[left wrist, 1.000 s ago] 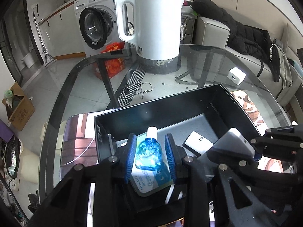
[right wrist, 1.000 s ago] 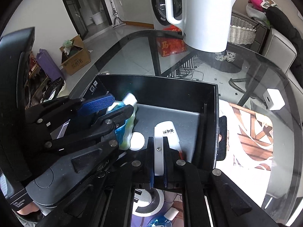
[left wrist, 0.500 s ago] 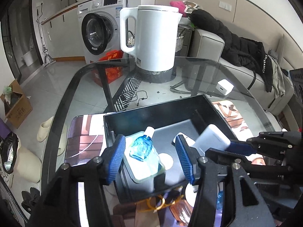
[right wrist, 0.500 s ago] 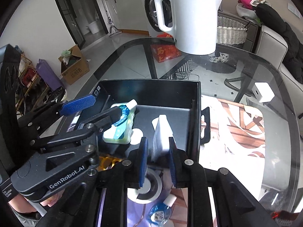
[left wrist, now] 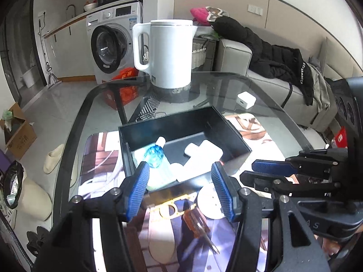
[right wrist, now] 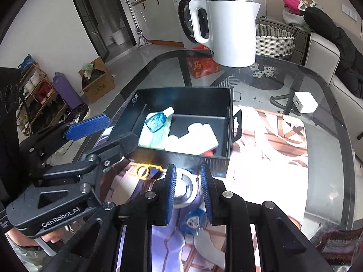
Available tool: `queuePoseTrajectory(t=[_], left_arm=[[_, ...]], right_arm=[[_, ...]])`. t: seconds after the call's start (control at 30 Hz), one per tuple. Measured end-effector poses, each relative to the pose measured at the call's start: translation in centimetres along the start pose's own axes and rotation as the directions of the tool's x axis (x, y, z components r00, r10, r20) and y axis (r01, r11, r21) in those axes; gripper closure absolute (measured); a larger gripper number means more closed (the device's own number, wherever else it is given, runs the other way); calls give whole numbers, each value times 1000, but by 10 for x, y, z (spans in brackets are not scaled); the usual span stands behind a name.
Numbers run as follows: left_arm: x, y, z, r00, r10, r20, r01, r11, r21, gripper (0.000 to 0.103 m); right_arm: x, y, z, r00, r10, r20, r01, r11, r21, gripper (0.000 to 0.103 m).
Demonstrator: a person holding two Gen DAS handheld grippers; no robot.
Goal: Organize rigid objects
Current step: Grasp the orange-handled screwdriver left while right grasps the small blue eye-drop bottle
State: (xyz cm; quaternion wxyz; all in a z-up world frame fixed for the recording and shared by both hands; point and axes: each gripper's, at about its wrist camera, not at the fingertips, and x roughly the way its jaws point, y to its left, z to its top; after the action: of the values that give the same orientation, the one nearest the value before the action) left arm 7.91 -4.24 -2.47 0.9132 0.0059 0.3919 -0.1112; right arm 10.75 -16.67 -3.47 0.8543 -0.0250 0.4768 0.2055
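A black open box (left wrist: 231, 136) (right wrist: 229, 122) stands on the glass table. Inside lie a blue-and-white pouch with a white cap (left wrist: 155, 156) (right wrist: 156, 122) and a white flat block (left wrist: 202, 156) (right wrist: 195, 138). My left gripper (left wrist: 180, 189) is open and empty, held above the box's near wall. My right gripper (right wrist: 187, 184) is open and empty, above a round white disc (right wrist: 185, 190) (left wrist: 209, 204) on the mat in front of the box. A yellow frame-shaped piece (left wrist: 169, 208) (right wrist: 145, 170) and an orange-handled tool (left wrist: 199, 226) lie on the mat.
A white kettle (left wrist: 165, 54) (right wrist: 226, 27) stands at the far table edge. A small white adapter (left wrist: 246, 99) (right wrist: 305, 102) lies to the right of the box. A printed mat (right wrist: 272, 149) covers the table's near part. A sofa with a black coat (left wrist: 272, 61) is behind.
The left gripper opened, let the pouch go into the box and drew back. The right gripper opened, left the white block in the box and pulled back over the disc.
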Motion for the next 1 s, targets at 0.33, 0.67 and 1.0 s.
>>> queuePoseTrajectory(t=[0.33, 0.67, 1.0], left_arm=[[29, -17, -31, 989, -1, -147, 5, 1000, 24, 47], [59, -16, -46, 972, 13, -234, -7, 1000, 25, 47], [53, -19, -47, 968, -28, -248, 39, 998, 39, 54]], right_arm=[[24, -18, -35, 993, 21, -120, -15, 999, 51, 81], [41, -24, -49, 982, 54, -182, -39, 996, 83, 70], [46, -21, -54, 977, 45, -208, -33, 997, 63, 69]])
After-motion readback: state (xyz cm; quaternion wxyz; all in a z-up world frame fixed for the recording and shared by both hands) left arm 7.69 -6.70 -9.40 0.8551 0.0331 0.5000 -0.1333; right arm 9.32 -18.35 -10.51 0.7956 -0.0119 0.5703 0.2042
